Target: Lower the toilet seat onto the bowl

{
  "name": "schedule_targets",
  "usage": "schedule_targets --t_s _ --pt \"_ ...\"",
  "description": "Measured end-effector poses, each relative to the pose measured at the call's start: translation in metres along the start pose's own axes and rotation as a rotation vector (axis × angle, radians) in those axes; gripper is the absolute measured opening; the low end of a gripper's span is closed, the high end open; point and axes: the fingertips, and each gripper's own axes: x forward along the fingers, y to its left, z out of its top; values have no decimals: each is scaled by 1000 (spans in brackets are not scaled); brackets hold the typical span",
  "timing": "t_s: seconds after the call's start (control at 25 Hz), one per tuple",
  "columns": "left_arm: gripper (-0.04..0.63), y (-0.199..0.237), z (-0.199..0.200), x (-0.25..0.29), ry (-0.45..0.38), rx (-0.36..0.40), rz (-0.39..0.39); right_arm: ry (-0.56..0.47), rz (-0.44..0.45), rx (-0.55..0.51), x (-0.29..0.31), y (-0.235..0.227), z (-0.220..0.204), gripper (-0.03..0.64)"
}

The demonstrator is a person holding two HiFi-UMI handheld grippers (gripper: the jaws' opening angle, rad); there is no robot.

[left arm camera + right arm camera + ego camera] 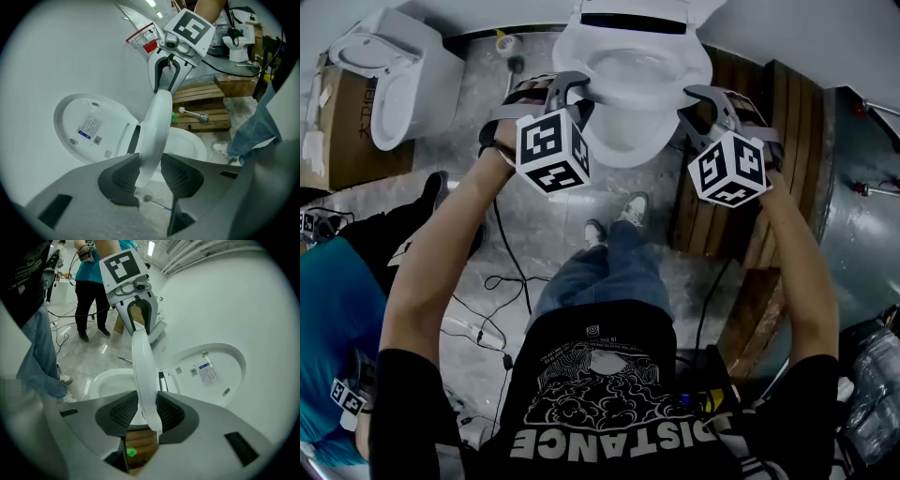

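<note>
Grey concrete floor (553, 234) spread under the person's feet, with black cables (502, 281) trailing across it. A bare white wall (56, 56) stood behind the toilet. A pallet (712, 225) of wooden slats lay just beside the bowl (628, 150), on the person's right. Well apart on the other side, a second toilet (394, 80) sat by a cardboard box (342, 122).

The toilet seat (157, 126) was off the bowl, hanging between it and the lid (89, 126). The lid leaned back open against the wall, its label facing out. The seat showed edge-on to both gripper views and was tilted clear of the lid. Its long axis ran from the hinge at the back up to its raised free front end, over the bowl's opening. Across its width it spanned from one gripper to the other.

The left gripper (151, 174) was clamped on the seat's left side, the white rim pinched between both ribbed pads. The right gripper (146, 413) was closed the same way on the right side, its pads pressed against the rim.
</note>
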Motion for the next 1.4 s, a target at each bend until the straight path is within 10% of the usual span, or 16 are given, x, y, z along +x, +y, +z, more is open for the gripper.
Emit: schedule_targets --t_s 1.4 --pt "179 -170 -69 92 6 134 -15 184 9 -198 91 177 -63 172"
